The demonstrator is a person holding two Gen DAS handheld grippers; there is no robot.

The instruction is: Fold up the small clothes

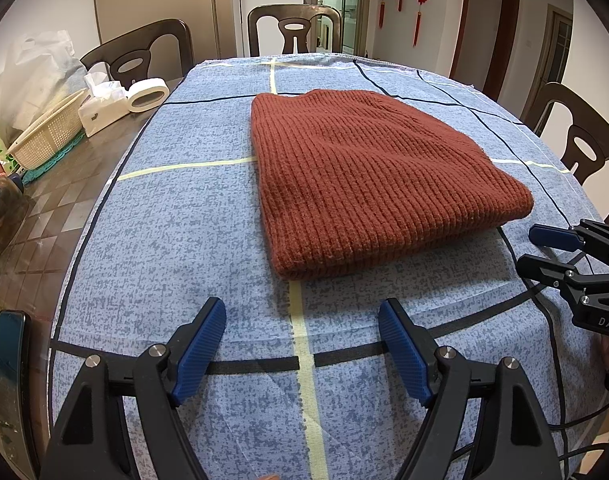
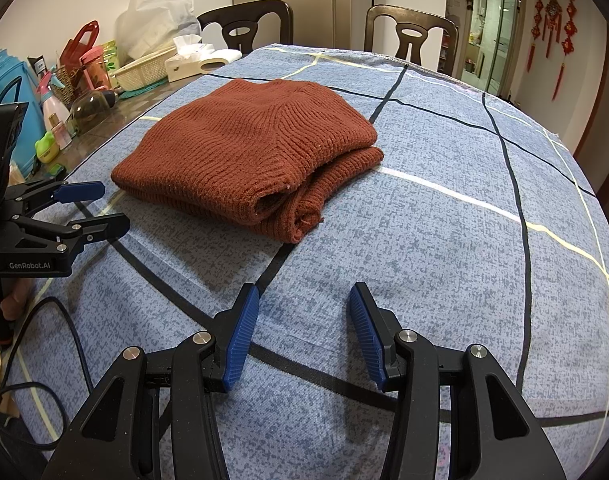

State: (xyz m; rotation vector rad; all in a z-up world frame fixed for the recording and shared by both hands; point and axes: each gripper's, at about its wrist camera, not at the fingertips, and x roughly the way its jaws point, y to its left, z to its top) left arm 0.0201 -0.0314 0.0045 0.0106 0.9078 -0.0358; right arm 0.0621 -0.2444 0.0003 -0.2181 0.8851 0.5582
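A folded sweater (image 1: pixel 368 176) is lying on the tabletop (image 1: pixel 176 216); the left hand-held gripper (image 1: pixel 302 344) and right hand-held gripper (image 2: pixel 304 332) are being held wide apart, empty.

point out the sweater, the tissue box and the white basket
sweater (image 1: pixel 368 176), left wrist view, middle of the folded top layer
tissue box (image 1: pixel 102 112), left wrist view, its front side
white basket (image 1: pixel 44 140), left wrist view, its mesh wall

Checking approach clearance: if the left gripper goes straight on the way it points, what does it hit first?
Probably the blue tablecloth, just short of the folded rust-red sweater. The left gripper tilts down with open, empty jaws; the sweater's near edge lies just beyond. Depth is hard to judge.
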